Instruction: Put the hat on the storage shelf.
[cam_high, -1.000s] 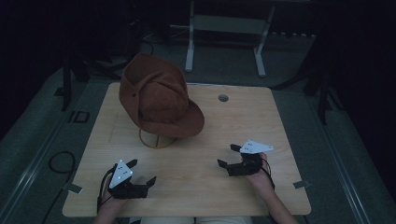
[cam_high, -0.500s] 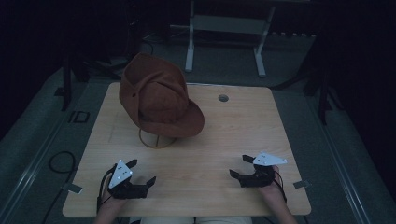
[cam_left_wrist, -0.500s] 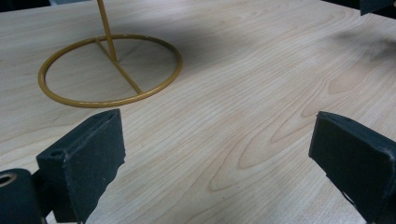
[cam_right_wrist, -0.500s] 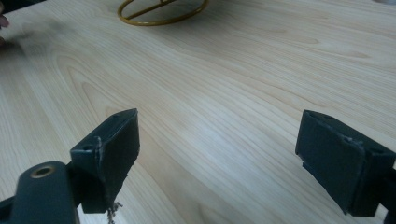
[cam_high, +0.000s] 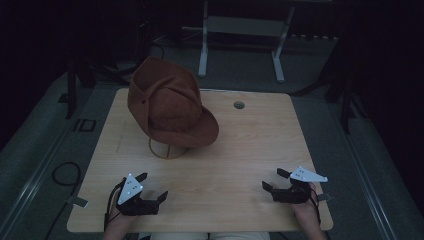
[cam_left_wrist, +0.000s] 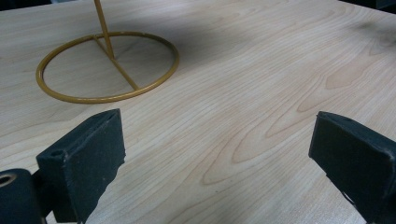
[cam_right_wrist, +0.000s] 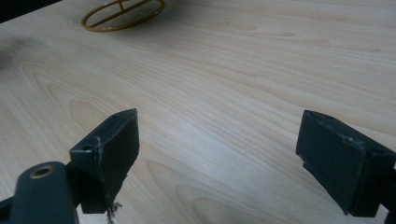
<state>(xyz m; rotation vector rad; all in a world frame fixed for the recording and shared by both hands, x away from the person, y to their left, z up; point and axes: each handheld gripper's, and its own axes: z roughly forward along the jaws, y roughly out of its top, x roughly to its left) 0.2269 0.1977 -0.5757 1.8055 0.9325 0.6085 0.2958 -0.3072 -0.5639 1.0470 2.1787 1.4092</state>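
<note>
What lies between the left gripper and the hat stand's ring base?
Only bare wooden table: the left gripper view shows open wood from the left gripper to the ring base.

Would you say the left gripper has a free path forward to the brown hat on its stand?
Probably yes. The left gripper sits open near the table's front edge, and bare wood lies between it and the gold stand carrying the brown hat. The right gripper is well off to the side.
</note>
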